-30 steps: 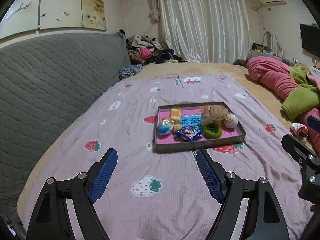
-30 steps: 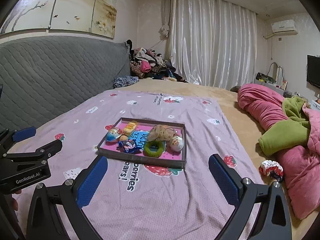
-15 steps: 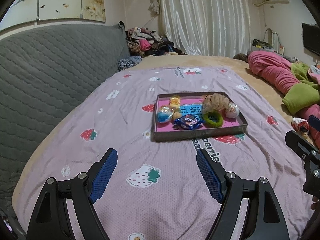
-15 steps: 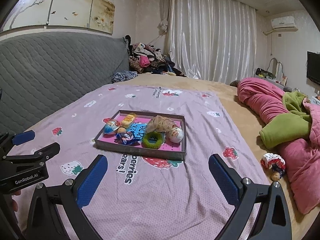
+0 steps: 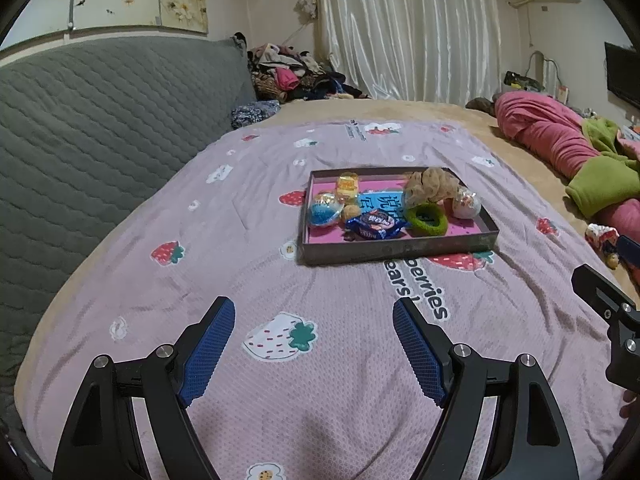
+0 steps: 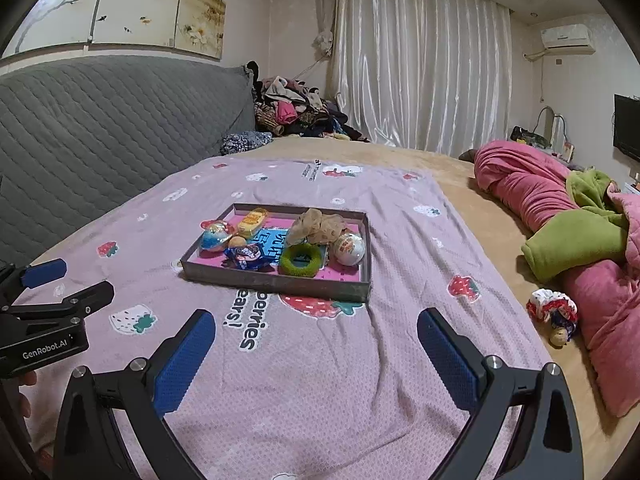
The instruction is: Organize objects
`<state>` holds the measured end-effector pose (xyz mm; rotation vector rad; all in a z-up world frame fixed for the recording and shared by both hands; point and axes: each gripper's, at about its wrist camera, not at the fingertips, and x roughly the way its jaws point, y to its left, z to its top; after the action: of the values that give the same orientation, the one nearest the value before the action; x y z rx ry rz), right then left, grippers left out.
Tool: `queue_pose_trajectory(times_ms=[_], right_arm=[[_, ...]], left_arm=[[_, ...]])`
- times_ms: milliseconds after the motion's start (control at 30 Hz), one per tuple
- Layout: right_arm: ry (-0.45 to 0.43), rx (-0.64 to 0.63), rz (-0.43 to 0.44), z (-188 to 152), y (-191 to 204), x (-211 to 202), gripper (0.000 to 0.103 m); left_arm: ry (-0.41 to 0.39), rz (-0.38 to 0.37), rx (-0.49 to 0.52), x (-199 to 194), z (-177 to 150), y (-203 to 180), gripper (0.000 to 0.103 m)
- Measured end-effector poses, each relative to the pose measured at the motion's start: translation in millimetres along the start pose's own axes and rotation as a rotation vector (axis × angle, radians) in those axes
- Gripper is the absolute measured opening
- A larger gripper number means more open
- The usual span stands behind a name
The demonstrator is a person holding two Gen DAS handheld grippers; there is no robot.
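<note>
A shallow grey tray with a pink floor lies on the strawberry-print bedspread. It holds a green hair ring, a blue snack wrapper, a blue and white ball, a yellow packet, a tan scrunchie and a white capsule ball. My left gripper hangs open over the spread, short of the tray. My right gripper is open too, nothing between its fingers.
A small red and white cloth toy lies on the tan blanket at the right. Pink and green bedding is heaped beyond it. A grey quilted headboard runs along the left. Clothes pile at the far corner.
Both grippers have sunk toward the bedspread, and the tray sits higher in both views. Both stay open.
</note>
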<state>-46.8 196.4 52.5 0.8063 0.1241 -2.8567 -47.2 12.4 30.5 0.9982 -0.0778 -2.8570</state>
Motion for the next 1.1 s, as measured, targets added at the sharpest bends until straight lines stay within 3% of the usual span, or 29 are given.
queue_pose_trajectory(times_ms=[433, 1100], right_arm=[[0.005, 0.017, 0.0, -19.5, -8.3, 13.4, 0.102], [0.045, 0.04, 0.007, -52.0, -17.1, 37.8, 0.102]], left_arm=[[0.023, -0.016, -0.024, 26.9, -18.5, 0.7, 0.082], [-0.025, -0.045, -0.018, 49.7, -41.2, -4.3, 0.082]])
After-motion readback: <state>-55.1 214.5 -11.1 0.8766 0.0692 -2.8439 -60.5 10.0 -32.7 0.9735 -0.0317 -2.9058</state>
